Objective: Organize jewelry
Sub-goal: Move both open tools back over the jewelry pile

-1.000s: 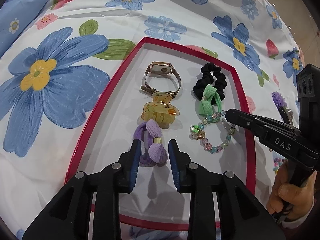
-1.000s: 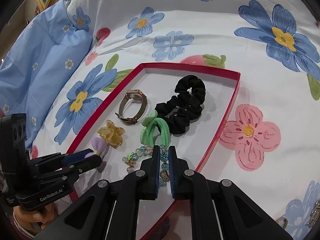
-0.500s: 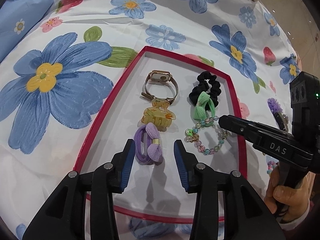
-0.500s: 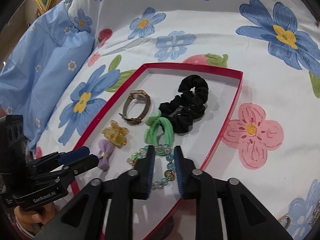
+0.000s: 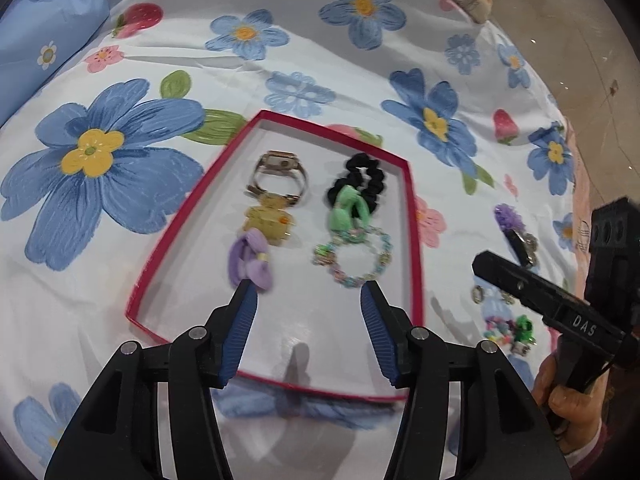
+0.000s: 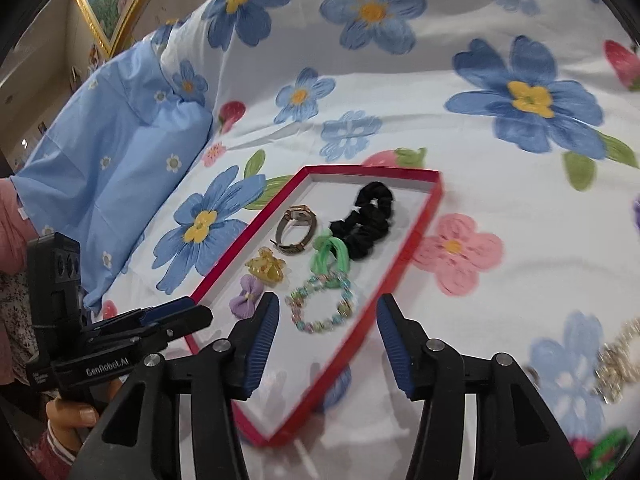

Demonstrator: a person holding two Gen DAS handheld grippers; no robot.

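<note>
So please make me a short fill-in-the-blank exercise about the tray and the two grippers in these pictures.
1. The tray has a ____ rim.
2. The scrunchie at the far end of the tray is ____ in colour.
3. The bead bracelet lies inside the tray, right next to the ____ hair tie.
4. The left gripper and the right gripper are both ____ and hold nothing.

Missing words: red; black; green; open

Surface is a white bedsheet [image 5: 320, 60] printed with big blue flowers, small pink flowers and strawberries. Light-blue pillow [image 6: 120, 152] with small white flowers lies on it at left edge, touching the sheet. Gold-framed picture [image 6: 108, 4] on the wall beyond the pillow; tan tiled floor [image 5: 568, 32] past the sheet's far right edge.
</note>
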